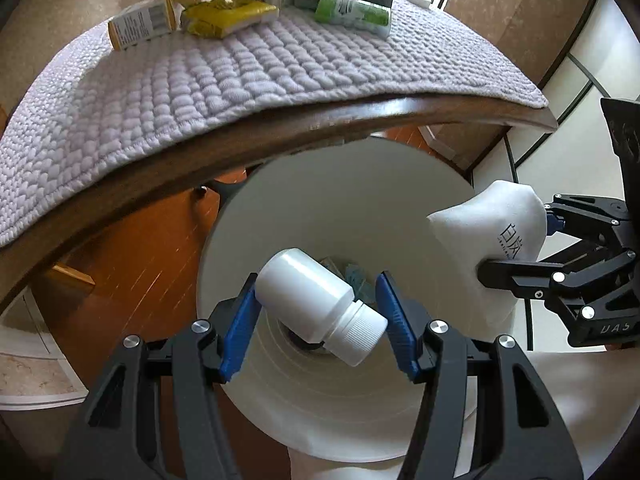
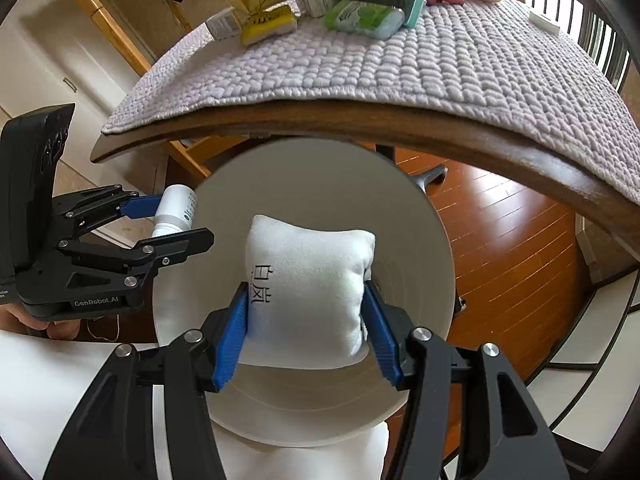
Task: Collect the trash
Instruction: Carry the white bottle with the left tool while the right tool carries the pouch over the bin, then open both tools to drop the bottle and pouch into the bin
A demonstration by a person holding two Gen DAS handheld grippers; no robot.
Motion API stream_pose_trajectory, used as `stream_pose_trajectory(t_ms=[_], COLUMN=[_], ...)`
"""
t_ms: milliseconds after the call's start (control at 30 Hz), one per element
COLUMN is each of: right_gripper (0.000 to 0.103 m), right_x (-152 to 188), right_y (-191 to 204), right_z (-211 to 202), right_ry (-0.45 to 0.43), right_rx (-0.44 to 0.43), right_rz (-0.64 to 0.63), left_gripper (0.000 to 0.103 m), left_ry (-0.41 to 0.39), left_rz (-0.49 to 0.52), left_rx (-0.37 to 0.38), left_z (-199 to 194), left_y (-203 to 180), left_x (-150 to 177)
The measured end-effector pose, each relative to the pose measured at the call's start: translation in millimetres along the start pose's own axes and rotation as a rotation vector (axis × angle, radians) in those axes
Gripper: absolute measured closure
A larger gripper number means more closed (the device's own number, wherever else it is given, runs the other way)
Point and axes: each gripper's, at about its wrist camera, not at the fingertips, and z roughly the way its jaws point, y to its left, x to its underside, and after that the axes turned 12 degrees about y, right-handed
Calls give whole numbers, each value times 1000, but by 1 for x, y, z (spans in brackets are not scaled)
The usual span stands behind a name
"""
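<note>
My left gripper (image 1: 318, 280) is shut on a white plastic bottle (image 1: 308, 292) with a ribbed cap, tilted cap-down between the blue pads. It hangs over the mouth of a round white bin (image 1: 340, 200), which has some crumpled wrappers (image 1: 354, 276) at the bottom. To the right, my right gripper (image 1: 516, 242) grips a small white cushion (image 1: 488, 216) printed with black characters. In the right wrist view the right gripper (image 2: 305, 287) is shut on the cushion (image 2: 312, 272) above the bin (image 2: 320, 176). The left gripper (image 2: 184, 220) with the bottle (image 2: 176, 208) is at the bin's left rim.
Beyond the bin, a wooden table edge (image 1: 280, 136) carries a lavender quilted mat (image 1: 240, 72). At its far side lie yellow packets (image 1: 228, 16), a green wipes pack (image 1: 352, 10) and a box (image 1: 138, 22). An orange wood floor (image 2: 500, 240) lies under the table.
</note>
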Motion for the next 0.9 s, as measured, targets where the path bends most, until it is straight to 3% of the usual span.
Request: stream_pose_trajectory(t_ms=[467,533,600,667,900], right_gripper=[48,44,34,25,21], right_x=[-6,-7,-7,-7,-14], right_y=[2,3,3,2,2], right_z=[26,28,27,24,10], right_ry=[53,57,47,30,-26], right_rx=[4,3,5,5,15], right_rz=[6,8,21,30,46], left_gripper=[43,42,25,22,21], left_ry=[41,43,39,24,-8], left_rz=[18,18,9,5,-12], left_rx=[5,25,29,25,19], left_z=[21,21,19,17,5], left_y=[-12,-11,-9,-9,-2], left_x=[-4,-3,-4,-5,-10])
